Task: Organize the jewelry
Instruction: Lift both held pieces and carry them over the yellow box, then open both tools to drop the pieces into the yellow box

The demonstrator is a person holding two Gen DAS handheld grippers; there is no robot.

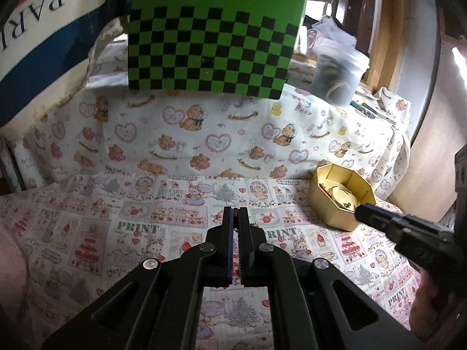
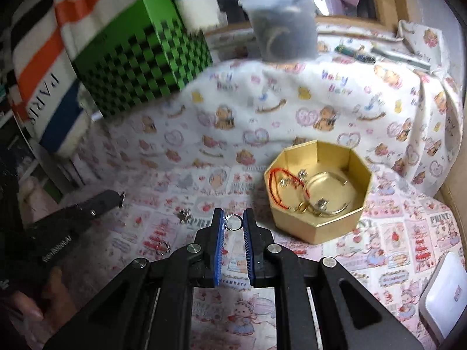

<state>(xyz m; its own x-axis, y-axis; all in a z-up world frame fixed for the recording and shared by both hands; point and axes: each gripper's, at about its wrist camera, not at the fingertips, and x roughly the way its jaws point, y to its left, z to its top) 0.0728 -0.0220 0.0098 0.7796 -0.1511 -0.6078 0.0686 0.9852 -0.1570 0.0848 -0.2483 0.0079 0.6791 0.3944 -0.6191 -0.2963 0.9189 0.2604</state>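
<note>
Step in hand: carrying loose pieces into the gold octagonal box (image 2: 318, 201). Right gripper (image 2: 233, 221) has a small silver ring (image 2: 233, 222) between its jaws, which look closed onto it, just left and near of the box. Next move, I'd judge: shift right over the rim, then release. Left gripper (image 1: 235, 214) jaws together, something small dangling at the tip; can't tell what. Box holds a gold bangle (image 2: 328, 194), red cord (image 2: 277, 186) and small charms. Two pieces (image 2: 184, 215) lie on the printed cloth (image 2: 408, 233). Far plastic tub (image 2: 281, 20): contents unclear
</note>
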